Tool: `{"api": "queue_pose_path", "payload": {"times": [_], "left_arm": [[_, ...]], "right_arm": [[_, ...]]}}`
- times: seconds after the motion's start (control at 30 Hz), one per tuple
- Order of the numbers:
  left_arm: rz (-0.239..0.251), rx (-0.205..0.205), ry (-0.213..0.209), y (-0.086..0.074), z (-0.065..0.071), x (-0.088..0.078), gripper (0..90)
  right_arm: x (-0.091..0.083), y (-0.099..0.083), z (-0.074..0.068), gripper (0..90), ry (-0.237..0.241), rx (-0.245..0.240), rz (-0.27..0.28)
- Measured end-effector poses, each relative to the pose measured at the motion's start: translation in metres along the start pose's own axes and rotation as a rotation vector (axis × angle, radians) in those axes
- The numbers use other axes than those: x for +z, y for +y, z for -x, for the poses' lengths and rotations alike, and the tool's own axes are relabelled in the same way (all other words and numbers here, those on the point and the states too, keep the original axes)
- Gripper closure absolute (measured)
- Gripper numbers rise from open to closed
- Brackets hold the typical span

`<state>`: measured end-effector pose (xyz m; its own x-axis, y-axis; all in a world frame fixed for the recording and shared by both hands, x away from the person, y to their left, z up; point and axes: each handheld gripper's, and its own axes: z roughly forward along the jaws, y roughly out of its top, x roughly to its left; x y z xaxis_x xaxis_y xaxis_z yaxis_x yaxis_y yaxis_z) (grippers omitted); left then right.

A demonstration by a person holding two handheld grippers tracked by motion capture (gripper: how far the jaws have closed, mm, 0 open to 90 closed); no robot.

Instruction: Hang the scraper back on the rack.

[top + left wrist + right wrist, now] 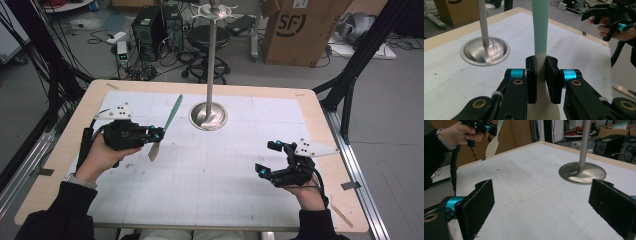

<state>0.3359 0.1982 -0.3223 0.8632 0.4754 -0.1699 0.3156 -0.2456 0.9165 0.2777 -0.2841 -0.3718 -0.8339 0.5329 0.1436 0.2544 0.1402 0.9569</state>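
Note:
A long spatula [166,126] with a teal handle and a cream blade is held off the table at the left. My left gripper [159,134] is shut on the spatula where teal meets cream; in the left gripper view the teal handle [540,27] rises straight up from between the jaws. The cream blade [492,145] hangs below that gripper in the right gripper view. My right gripper [267,159] stands open over the right side of the white mat, nothing between its two pads [477,203].
A metal stand with a round dished base [208,116] and tall pole [212,55] rises at the mat's far middle. The white gridded mat [215,170] covers the wooden table. Beyond the table lie a cardboard box [297,30], a stool and cables.

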Motion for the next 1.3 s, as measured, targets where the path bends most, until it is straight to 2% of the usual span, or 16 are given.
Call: {"api": "queue_pose_path", "payload": {"times": [0.13, 0.2, 0.37, 0.6, 0.7, 0.83, 0.93, 1.13, 1.3], "left_arm": [[0.021, -0.002, 0.010, 0.016, -0.007, -0.007, 80.3], [0.018, -0.012, -0.022, 0.022, -0.012, -0.009, 80.3], [0.048, -0.002, -0.012, 0.032, -0.021, -0.013, 80.3], [0.058, 0.012, 0.001, 0.048, -0.034, -0.014, 80.3], [0.095, 0.036, -0.025, 0.052, -0.034, -0.010, 80.3], [0.092, 0.035, -0.010, 0.059, -0.040, -0.003, 80.3], [0.082, 0.033, 0.000, 0.067, -0.045, -0.001, 80.3], [0.078, 0.057, 0.005, 0.087, -0.049, 0.006, 80.3], [0.089, 0.057, 0.011, 0.105, -0.055, 0.011, 80.3]], "right_arm": [[0.000, 0.000, 0.000, 5.5, 0.000, 0.000, 0.002], [0.000, 0.000, -0.001, 5.5, 0.000, -0.001, 0.001], [0.004, 0.001, -0.003, 5.5, 0.009, -0.014, -0.009], [0.006, 0.002, -0.003, 5.5, 0.021, -0.007, -0.006], [0.004, 0.003, 0.000, 5.4, 0.020, -0.006, 0.001], [0.001, 0.002, 0.001, 5.4, 0.014, 0.000, 0.008], [0.000, 0.002, 0.001, 5.4, 0.014, -0.015, 0.008], [-0.004, 0.005, 0.002, 5.5, 0.013, -0.013, 0.024], [-0.004, 0.006, 0.004, 5.5, 0.014, -0.013, 0.031]]}}
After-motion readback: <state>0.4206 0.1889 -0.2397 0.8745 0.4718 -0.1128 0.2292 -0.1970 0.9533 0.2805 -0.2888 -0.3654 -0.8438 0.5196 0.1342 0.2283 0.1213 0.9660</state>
